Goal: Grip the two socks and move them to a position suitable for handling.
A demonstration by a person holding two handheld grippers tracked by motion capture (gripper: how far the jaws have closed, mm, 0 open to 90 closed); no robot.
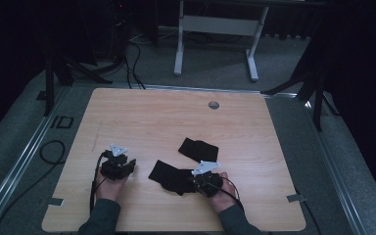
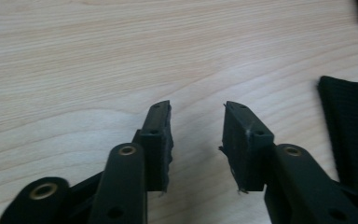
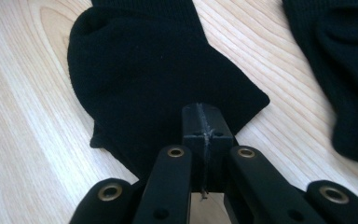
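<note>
The right gripper [image 3: 204,122] is clenched on the near black sock [image 3: 154,74]. The left gripper [image 2: 196,126] is released, holding nothing. A thin pinch might slip if pulled.

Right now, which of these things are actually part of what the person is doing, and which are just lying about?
In the job:
- near sock, its edge pinched by the right gripper
- far sock, lying loose
- left gripper, jaws apart over bare wood beside the near sock

Just around:
- table with its small grey cap
- white desk frame on the floor behind
</note>
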